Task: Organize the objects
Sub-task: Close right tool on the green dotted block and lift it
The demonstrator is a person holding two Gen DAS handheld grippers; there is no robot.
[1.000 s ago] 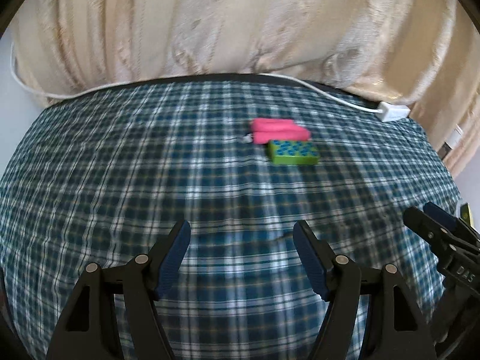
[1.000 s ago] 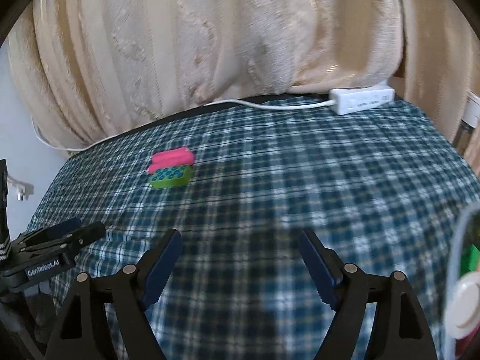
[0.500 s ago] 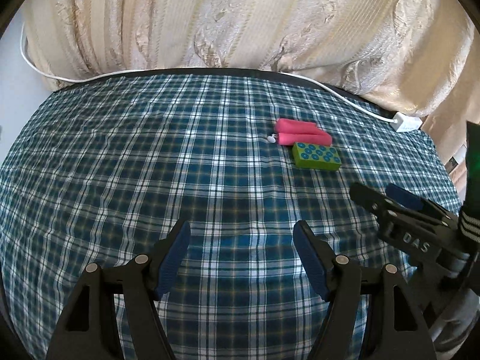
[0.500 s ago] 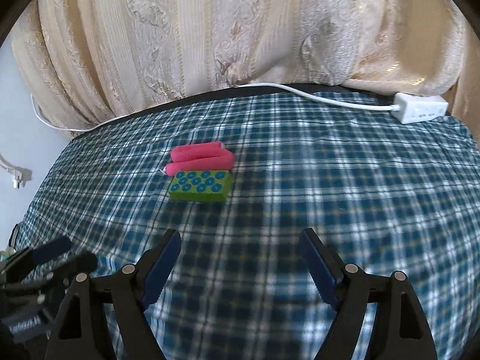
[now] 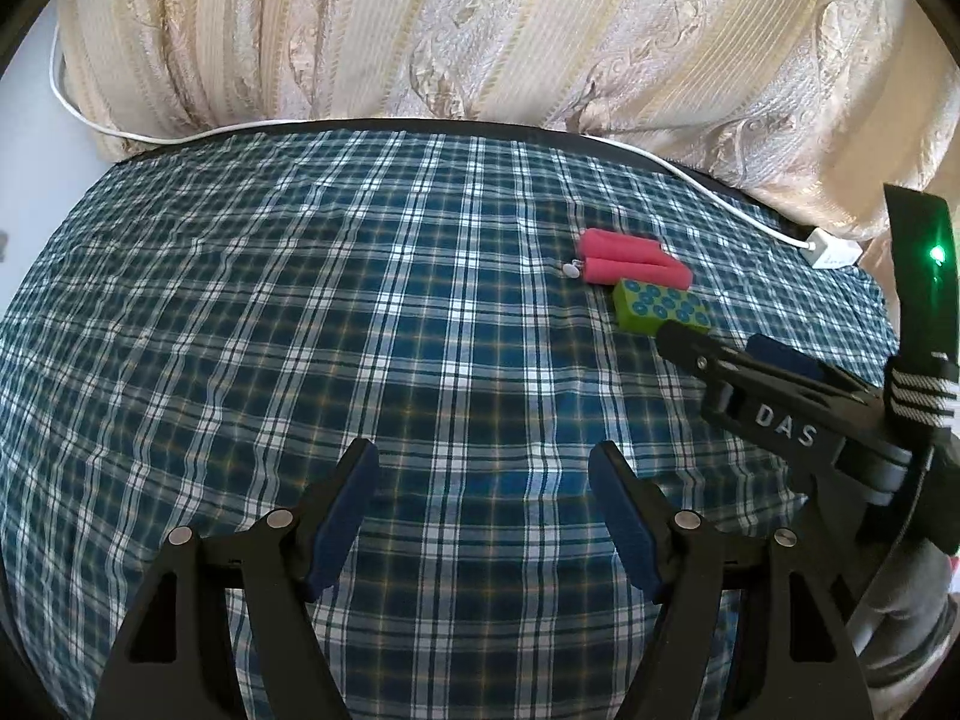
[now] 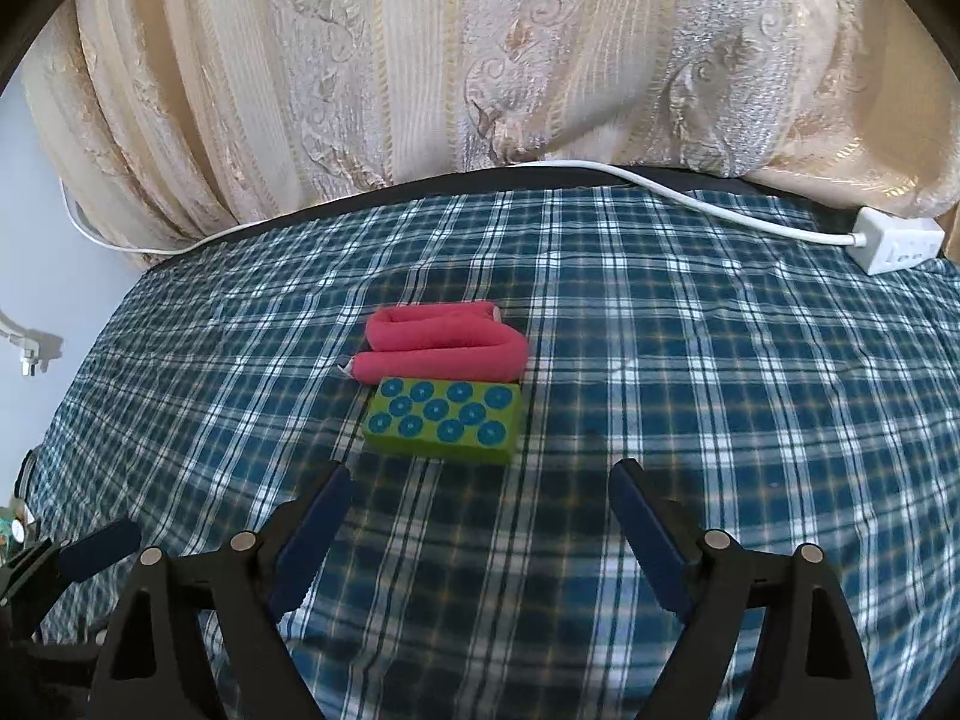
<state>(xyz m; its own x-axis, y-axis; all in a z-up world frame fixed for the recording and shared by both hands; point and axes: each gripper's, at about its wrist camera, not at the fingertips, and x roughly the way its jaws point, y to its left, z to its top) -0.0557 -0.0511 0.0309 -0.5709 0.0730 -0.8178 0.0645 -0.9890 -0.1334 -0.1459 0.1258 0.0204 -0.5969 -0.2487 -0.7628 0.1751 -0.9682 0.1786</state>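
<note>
A green block with blue dots [image 6: 444, 420] lies flat on the plaid cloth, and a folded pink foam roll [image 6: 441, 343] touches its far side. My right gripper [image 6: 480, 510] is open and empty, just short of the block. In the left wrist view the block [image 5: 660, 307] and the pink roll [image 5: 630, 264] lie far right. My left gripper [image 5: 483, 498] is open and empty over bare cloth. The right gripper [image 5: 708, 348] shows there from the side, its tip near the block.
A blue plaid cloth [image 6: 720, 396] covers the table. A white power strip [image 6: 897, 240] with a white cable [image 6: 660, 186] lies at the back right edge. A cream patterned curtain [image 6: 480, 60] hangs behind the table. The table drops off at the left.
My right gripper has swung left and moved forward toward the green block, which now lies just ahead of it. The left gripper has turned a little left. Both stay open.
</note>
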